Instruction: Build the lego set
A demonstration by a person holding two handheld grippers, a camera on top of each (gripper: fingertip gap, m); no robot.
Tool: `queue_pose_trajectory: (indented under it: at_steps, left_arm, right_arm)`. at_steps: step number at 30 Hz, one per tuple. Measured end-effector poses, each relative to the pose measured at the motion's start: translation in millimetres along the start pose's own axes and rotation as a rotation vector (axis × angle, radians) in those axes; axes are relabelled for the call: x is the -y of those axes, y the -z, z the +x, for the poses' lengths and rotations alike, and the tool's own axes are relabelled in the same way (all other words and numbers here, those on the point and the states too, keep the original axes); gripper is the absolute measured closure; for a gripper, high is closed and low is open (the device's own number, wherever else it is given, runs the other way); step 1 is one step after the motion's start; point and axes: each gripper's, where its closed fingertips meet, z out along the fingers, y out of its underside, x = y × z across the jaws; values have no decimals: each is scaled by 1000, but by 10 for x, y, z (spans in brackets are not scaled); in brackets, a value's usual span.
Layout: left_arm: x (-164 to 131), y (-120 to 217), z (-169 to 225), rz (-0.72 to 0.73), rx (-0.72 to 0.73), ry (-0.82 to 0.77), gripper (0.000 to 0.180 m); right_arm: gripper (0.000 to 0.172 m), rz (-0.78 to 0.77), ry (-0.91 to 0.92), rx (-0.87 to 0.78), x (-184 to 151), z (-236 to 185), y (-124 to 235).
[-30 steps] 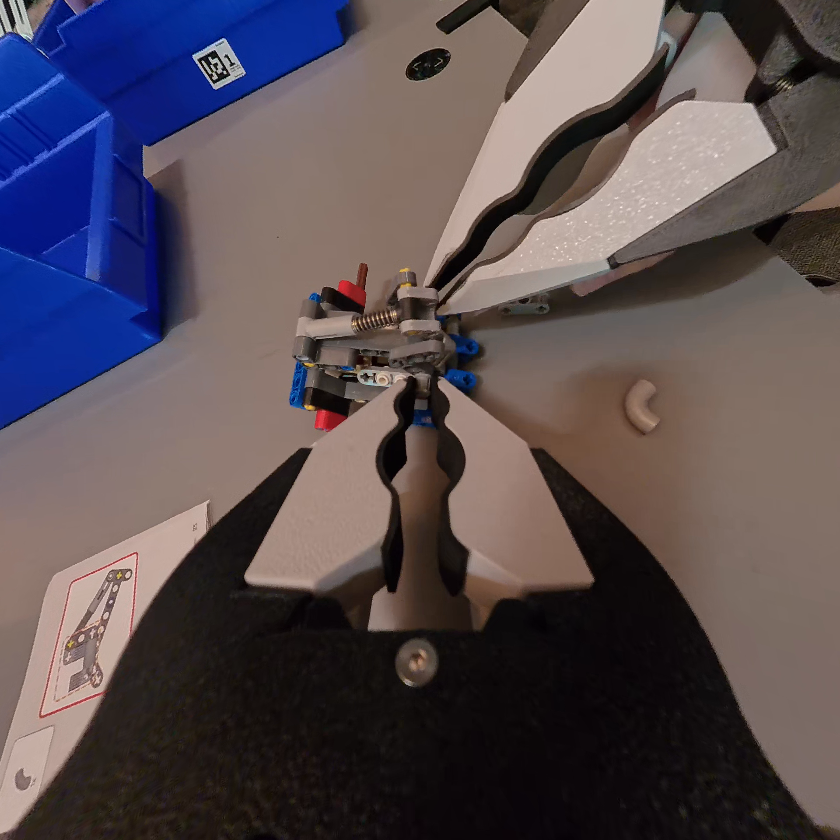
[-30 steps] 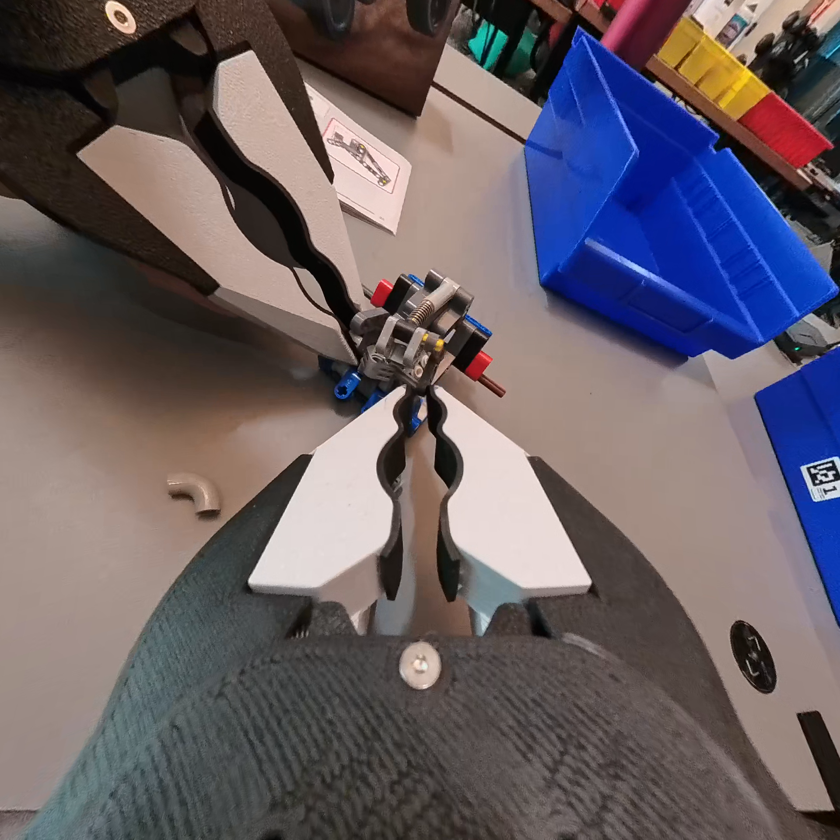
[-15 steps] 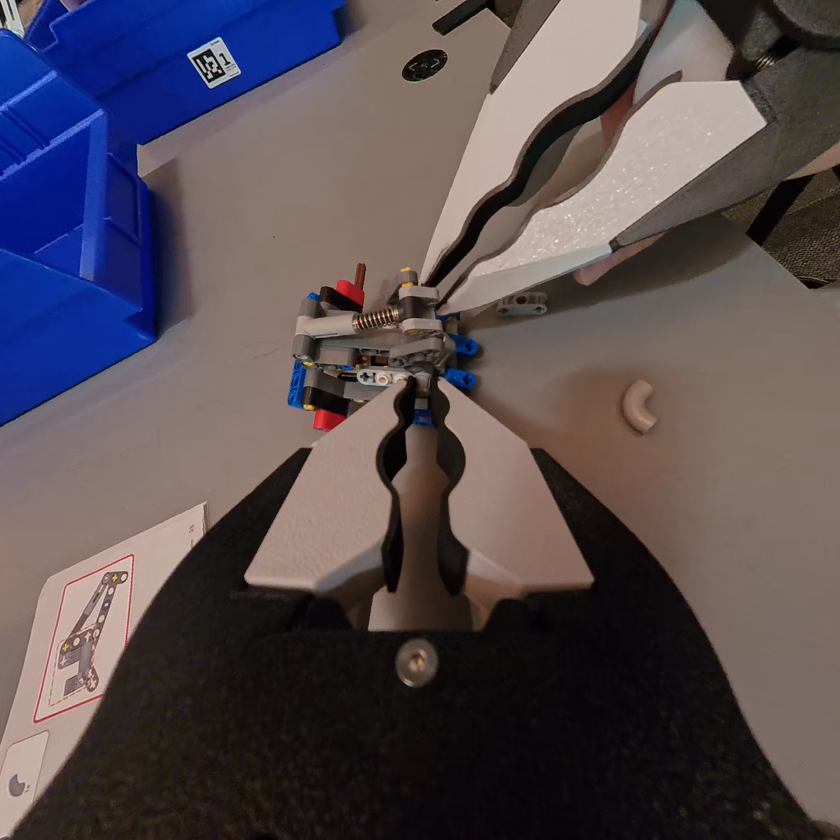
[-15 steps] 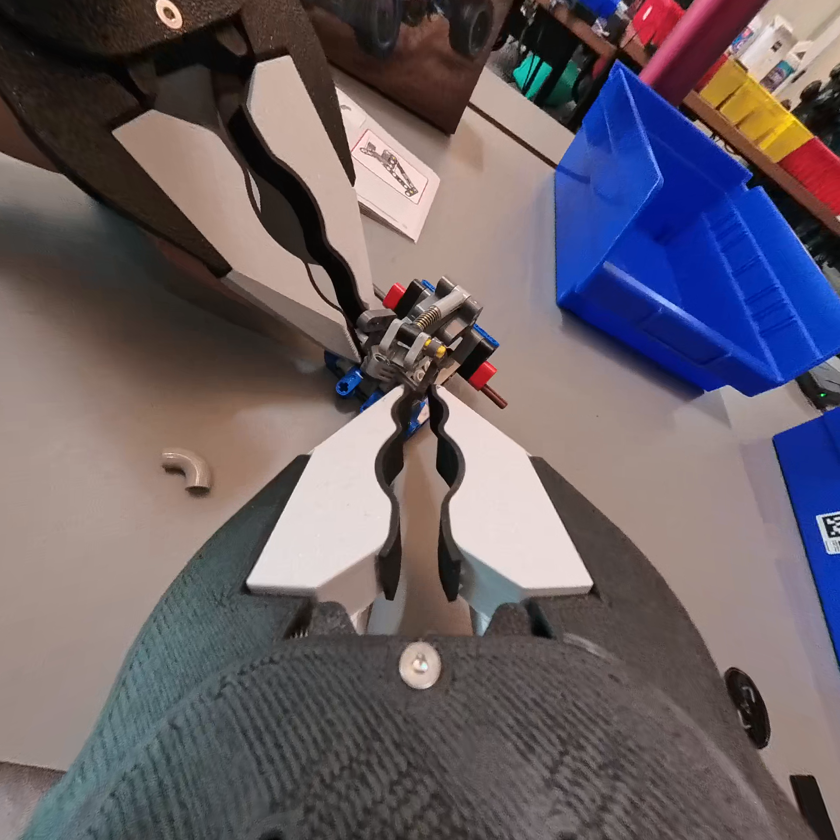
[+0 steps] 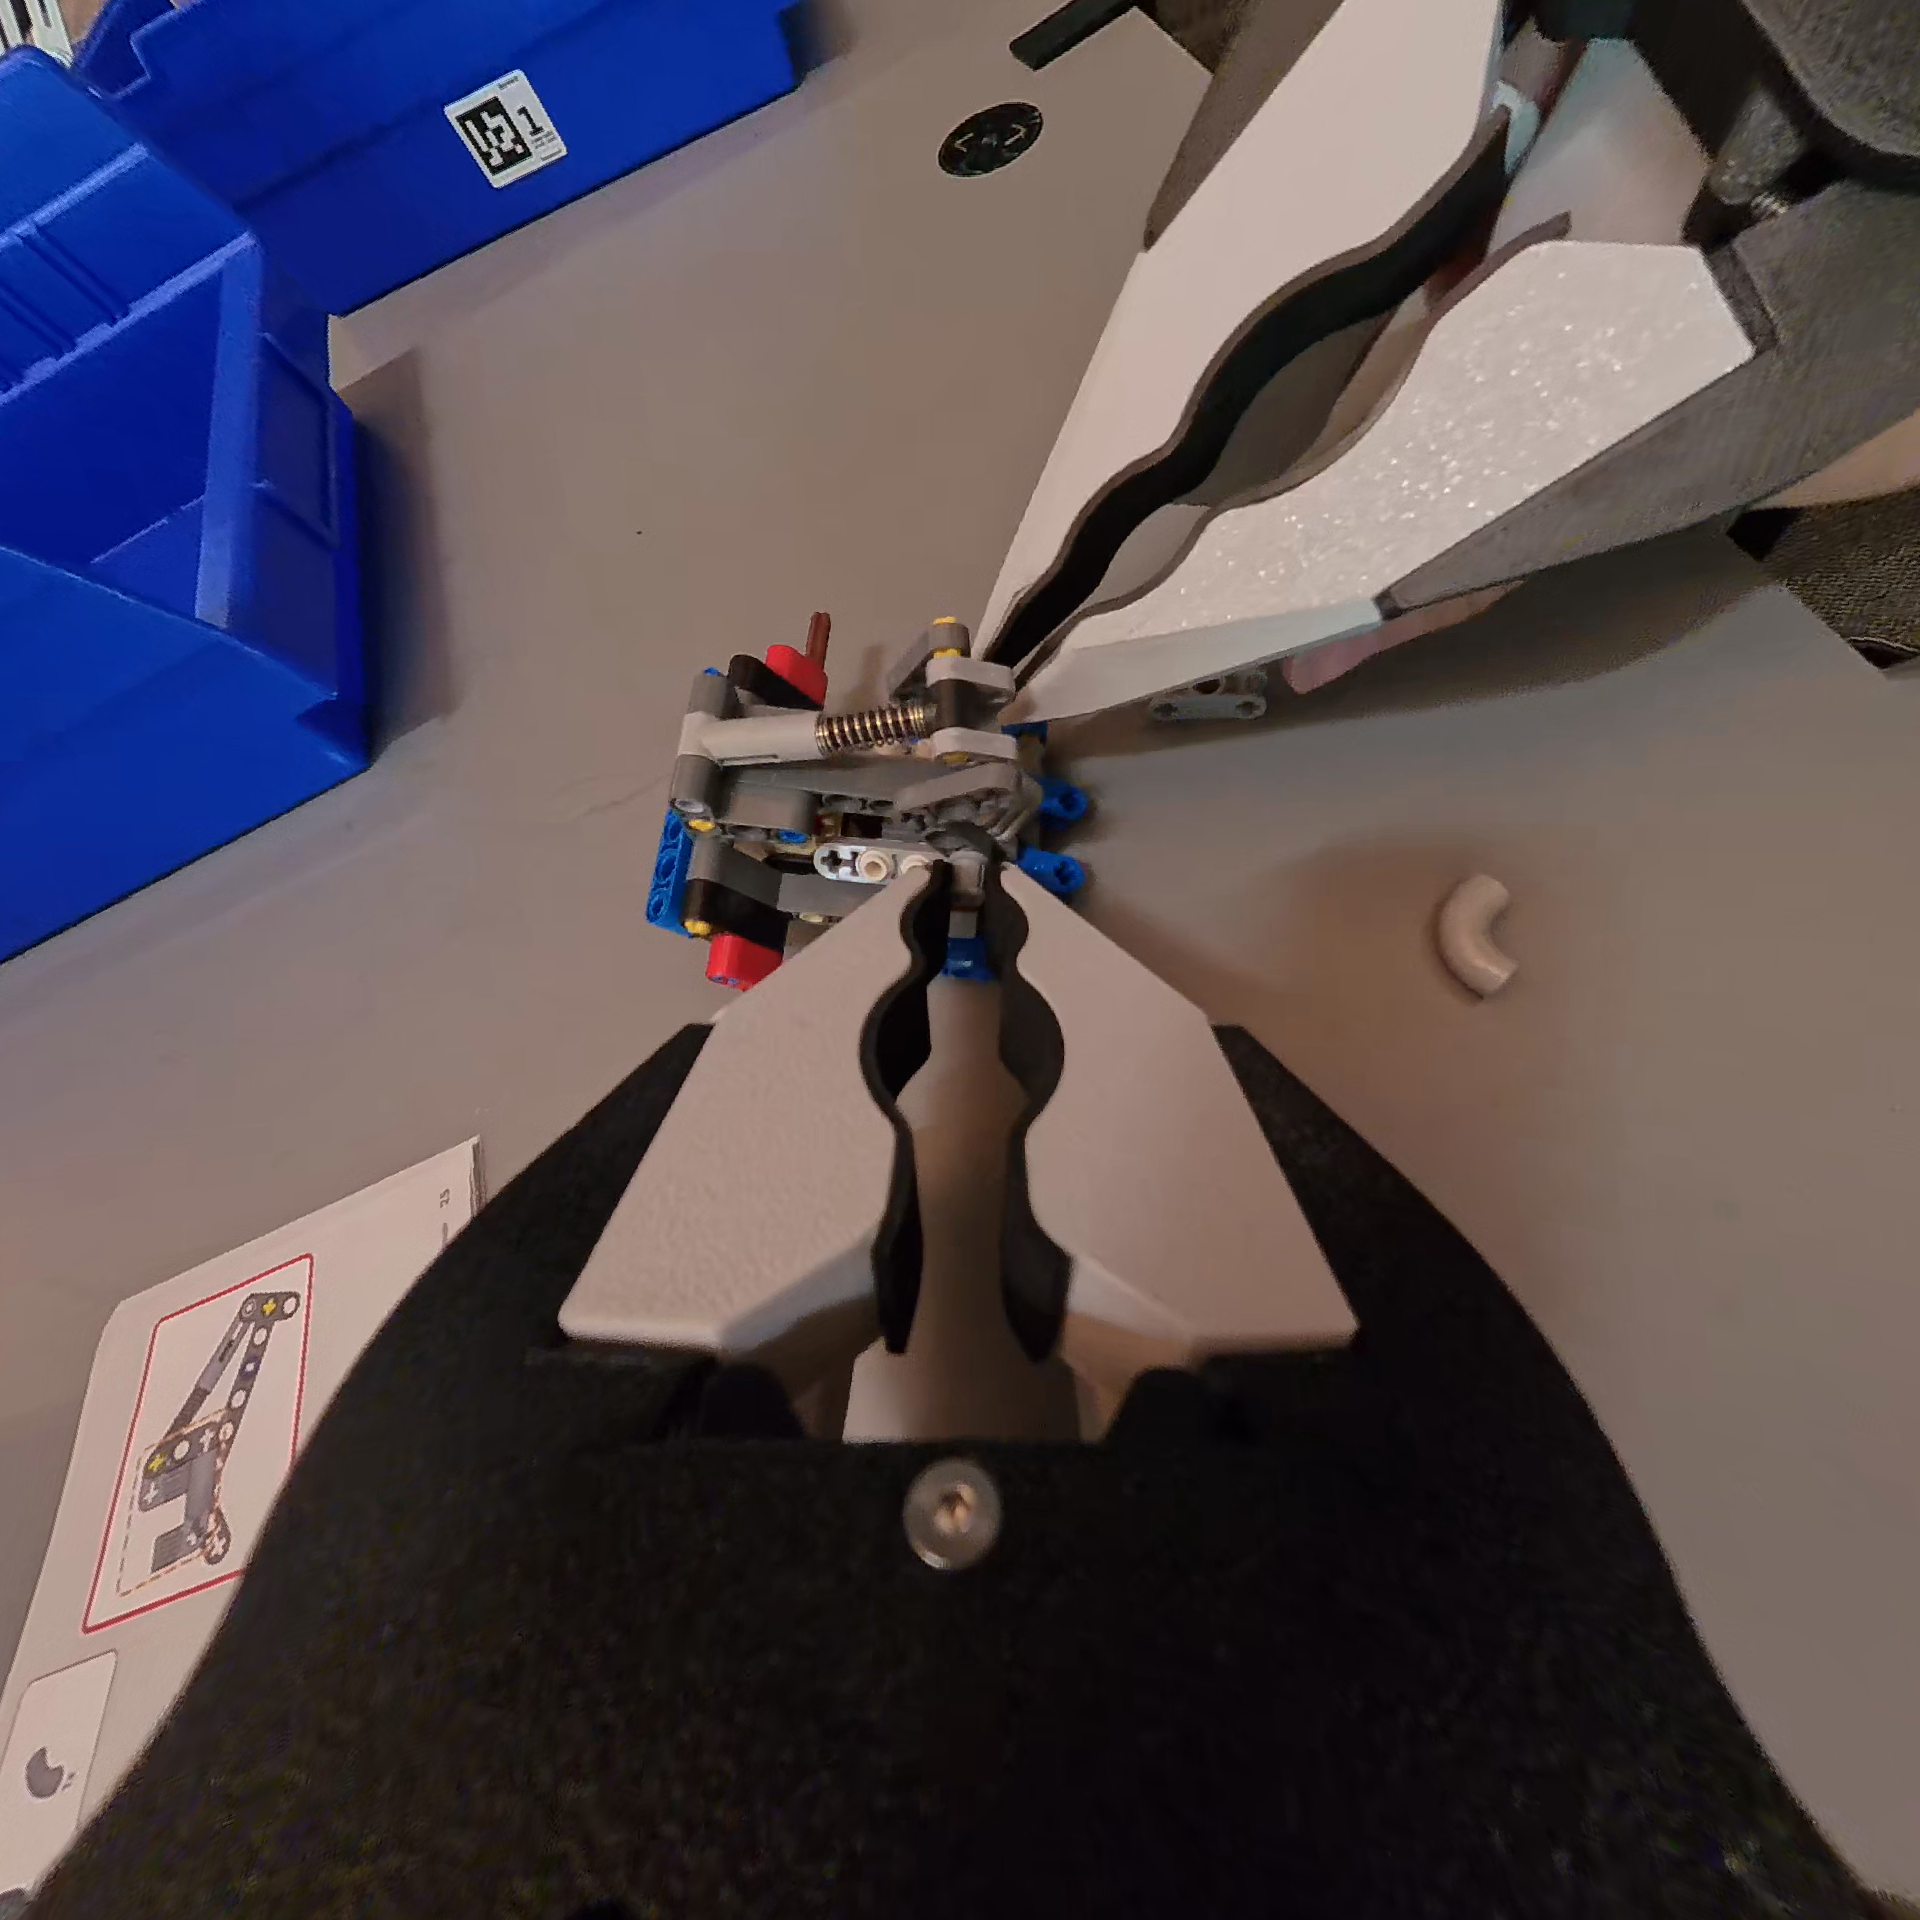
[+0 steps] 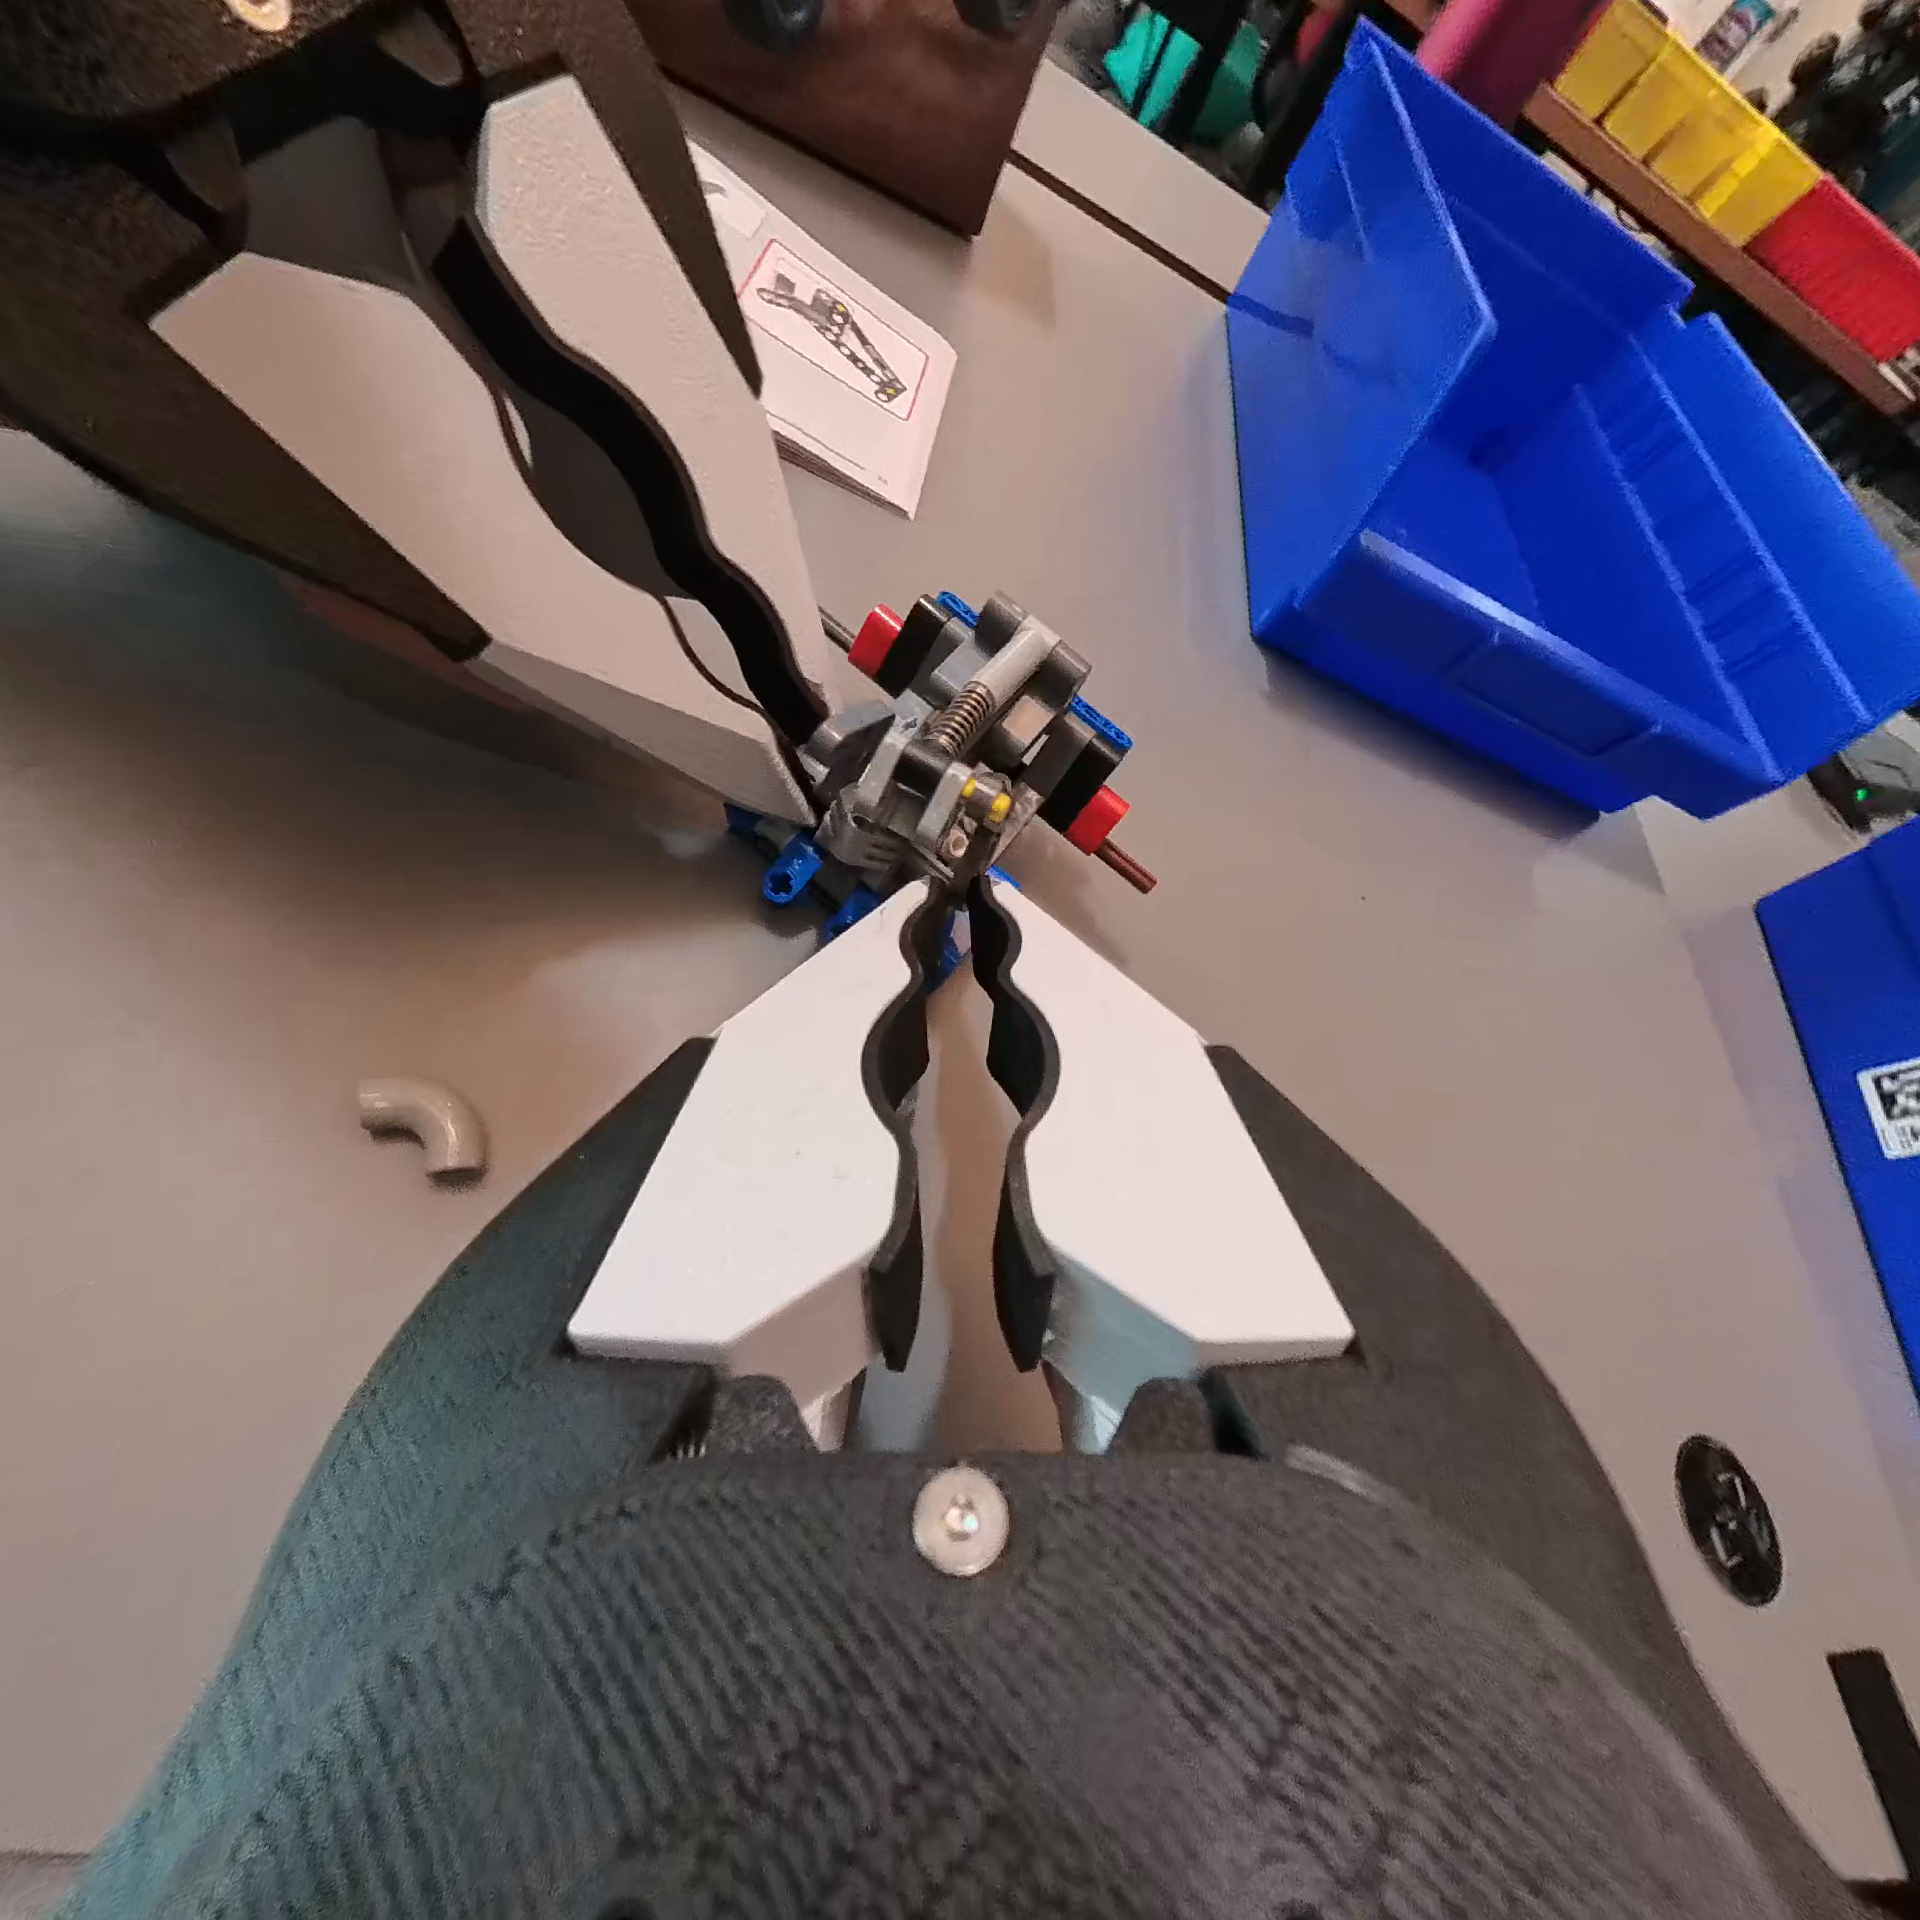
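Fingers (image 5: 914,904) of both grippers pinch the brick assembly (image 5: 831,790); its spring lies across the left wrist view.

Workshop: blue parts bins (image 6: 1538,540), gray workbench (image 6: 1299,1039), colored bin shelf (image 6: 1714,156).

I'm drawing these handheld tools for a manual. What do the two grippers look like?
Both match. The left gripper and the right gripper each have two flat, pale grey, wedge-shaped fingers lined with wavy black pads. The bodies are rough textured black, with one silver screw at the centre. No cables or markings show.
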Motion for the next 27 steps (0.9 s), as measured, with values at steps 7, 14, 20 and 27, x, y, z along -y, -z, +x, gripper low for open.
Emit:
queue_pose_trajectory:
  at_steps: [7,14,20,27]
  left_arm:
    - [-4,3,-3,0,-13,15,178]
    - [-6,6,-3,2,-20,21,177]
    - [-9,11,-9,3,-26,34,178]
    - [-22,13,-42,-5,-1,40,177]
  right_arm:
    - [169,2,9,5,-3,-5,-4]
    - [168,27,160,13,-18,2,-11]
    - [170,30,176,-3,7,14,-37]
    - [171,-27,-33,6,36,46,-112]
